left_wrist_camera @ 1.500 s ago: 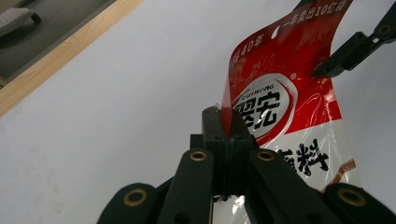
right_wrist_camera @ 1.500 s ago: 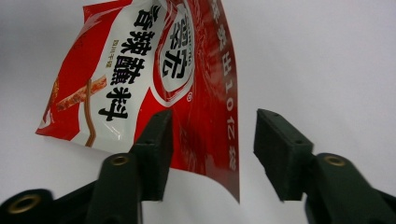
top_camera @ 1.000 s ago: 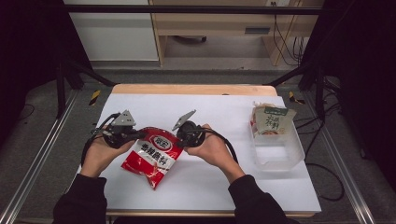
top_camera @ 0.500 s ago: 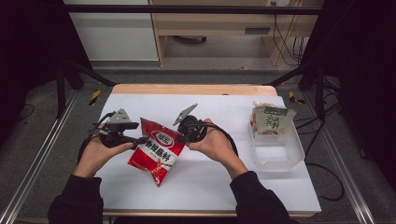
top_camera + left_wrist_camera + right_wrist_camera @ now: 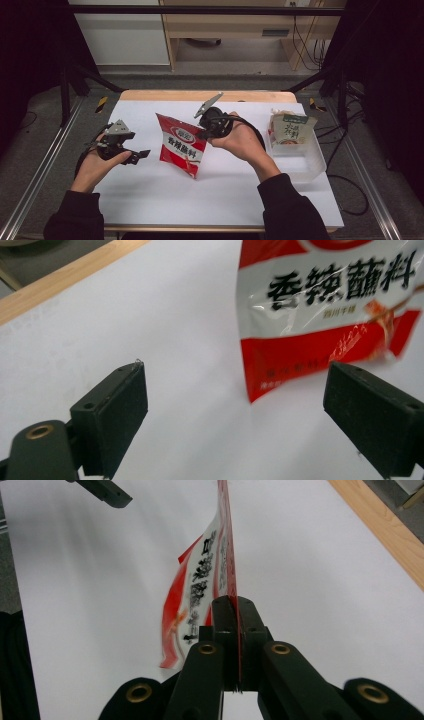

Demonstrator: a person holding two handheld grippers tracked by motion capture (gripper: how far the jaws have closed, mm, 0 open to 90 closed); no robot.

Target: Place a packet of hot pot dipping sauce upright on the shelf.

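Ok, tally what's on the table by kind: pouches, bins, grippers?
Red pouch: 1
Green-and-white pouch: 1
Clear bin: 1
Grippers: 2, left open, right shut on the red pouch
Total: 5

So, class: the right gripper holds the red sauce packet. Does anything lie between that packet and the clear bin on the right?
Nothing visible does. The right gripper pinches the red packet; bare white table separates it from the clear bin, which already holds a green-labelled packet.
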